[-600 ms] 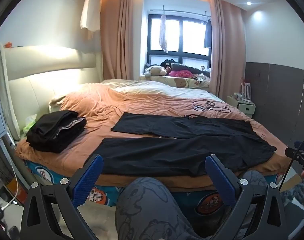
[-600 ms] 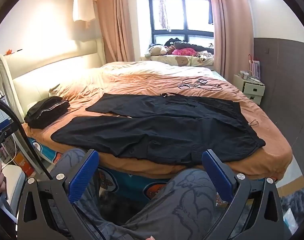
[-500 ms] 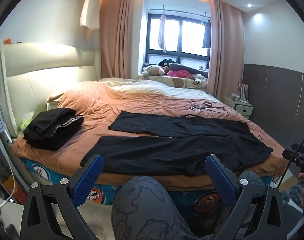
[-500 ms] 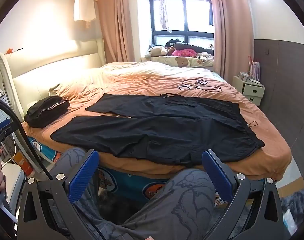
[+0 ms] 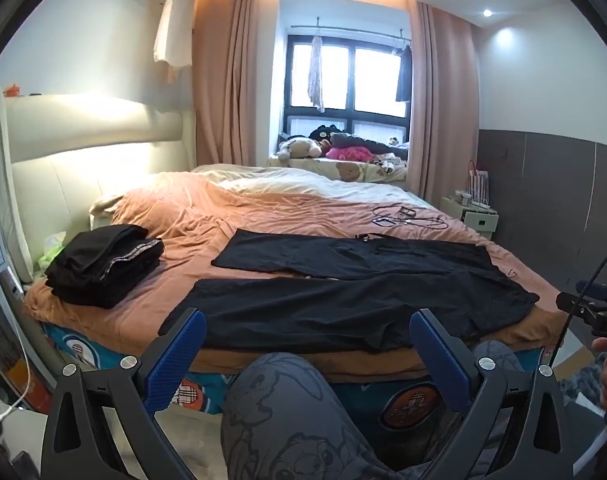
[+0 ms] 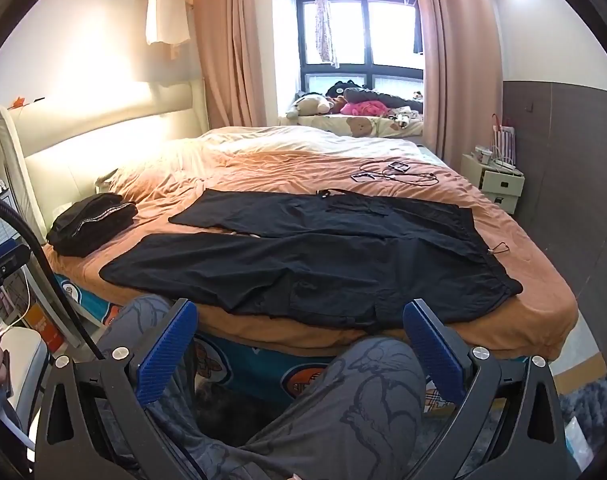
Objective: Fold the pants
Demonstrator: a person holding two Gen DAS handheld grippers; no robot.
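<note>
I am holding both grippers back from the bed, over my knees, and the pants are lying flat on the orange cover, unfolded: waistband toward three o'clock, the two legs running toward nine o'clock, the near leg along the bed's front edge and the far leg splayed away from it. The left gripper is standing with its jaws as wide as they go, nothing between them; the right gripper is likewise gaping and empty. I am judging the step in hand to be the approach for the first fold, laying one leg onto the other. To do it well, I am planning to bring the left gripper to the near leg's hem, at about nine o'clock in its view, and the right gripper to the near end of the waistband, at about three o'clock, so both ends lift together. I am meaning to pinch only the pants and not the cover beneath, since thin dark cloth on a soft cover is easy to snag along with it. The waistband's cord is trailing loose at the three o'clock end, and I would keep it clear of the jaws. The folded dark stack at nine o'clock is well apart from the pants, and the cables at twelve o'clock lie beyond the far leg, near where the fold lands if I carry it that way.
</note>
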